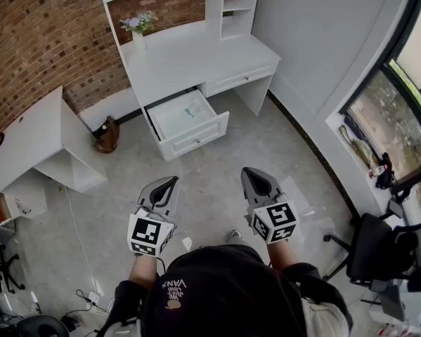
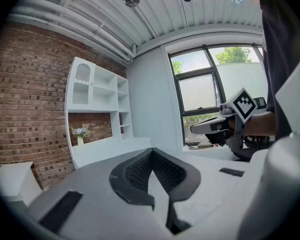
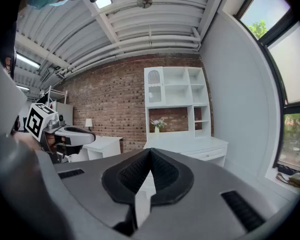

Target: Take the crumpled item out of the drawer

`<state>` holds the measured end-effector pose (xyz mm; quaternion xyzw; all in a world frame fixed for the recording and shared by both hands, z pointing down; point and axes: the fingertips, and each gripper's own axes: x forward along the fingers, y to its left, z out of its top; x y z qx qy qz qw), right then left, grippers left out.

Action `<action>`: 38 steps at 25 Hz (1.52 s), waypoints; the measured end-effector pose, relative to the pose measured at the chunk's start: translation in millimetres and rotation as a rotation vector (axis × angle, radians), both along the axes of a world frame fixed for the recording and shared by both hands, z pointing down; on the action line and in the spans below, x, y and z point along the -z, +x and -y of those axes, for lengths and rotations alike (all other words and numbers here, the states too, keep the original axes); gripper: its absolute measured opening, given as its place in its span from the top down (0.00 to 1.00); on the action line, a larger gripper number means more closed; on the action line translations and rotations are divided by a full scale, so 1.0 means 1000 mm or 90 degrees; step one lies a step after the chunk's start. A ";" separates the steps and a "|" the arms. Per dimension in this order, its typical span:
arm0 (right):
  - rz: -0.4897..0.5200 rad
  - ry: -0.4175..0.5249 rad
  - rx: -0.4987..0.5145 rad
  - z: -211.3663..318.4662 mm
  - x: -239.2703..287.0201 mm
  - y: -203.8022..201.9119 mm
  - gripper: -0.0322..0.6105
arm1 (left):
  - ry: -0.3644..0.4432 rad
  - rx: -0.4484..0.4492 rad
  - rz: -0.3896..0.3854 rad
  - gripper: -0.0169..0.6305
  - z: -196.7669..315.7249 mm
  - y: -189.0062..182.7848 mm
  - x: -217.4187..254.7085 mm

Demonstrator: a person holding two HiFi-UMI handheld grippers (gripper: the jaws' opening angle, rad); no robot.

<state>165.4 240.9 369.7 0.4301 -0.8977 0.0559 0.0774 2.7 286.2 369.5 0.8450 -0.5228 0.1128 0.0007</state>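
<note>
The white desk stands ahead against the brick wall, its left drawer pulled open. A small pale crumpled item lies inside the drawer; it is too small to make out in detail. Both grippers hover side by side over the floor, well short of the drawer. My left gripper is shut with nothing between its jaws. My right gripper is likewise shut and empty. Each gripper view shows the other gripper at its side: the right gripper and the left gripper.
A vase of flowers stands on the desk. A second white desk is at the left, with a brown object on the floor between the two. An office chair and a window sill are at the right. Cables lie at the bottom left.
</note>
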 end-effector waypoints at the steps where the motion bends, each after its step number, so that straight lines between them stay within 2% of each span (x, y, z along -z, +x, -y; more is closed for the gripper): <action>1: 0.005 -0.002 0.000 0.000 -0.001 -0.001 0.95 | -0.001 0.000 -0.001 0.96 0.001 -0.001 -0.001; 8: 0.045 -0.008 -0.003 0.001 -0.002 -0.005 0.95 | 0.006 -0.010 -0.051 0.96 0.004 -0.008 -0.002; 9: 0.044 -0.010 -0.002 0.002 -0.003 -0.005 0.93 | 0.005 -0.008 -0.054 0.96 0.006 -0.009 -0.003; 11: 0.043 -0.016 0.000 0.007 -0.006 -0.007 0.79 | -0.002 -0.005 -0.061 0.95 0.011 -0.011 -0.006; 15: 0.038 -0.032 0.008 0.027 -0.015 -0.009 0.79 | -0.020 0.000 -0.071 0.88 0.025 -0.014 -0.017; 23: 0.016 -0.046 0.053 0.104 -0.030 -0.019 0.77 | -0.038 0.022 -0.053 0.82 0.094 -0.018 -0.024; 34: -0.044 -0.059 0.148 0.215 -0.050 -0.026 0.77 | -0.039 0.103 -0.053 0.82 0.198 -0.021 -0.029; 38: -0.040 -0.054 0.179 0.246 -0.052 -0.028 0.77 | -0.039 0.128 -0.050 0.82 0.226 -0.017 -0.032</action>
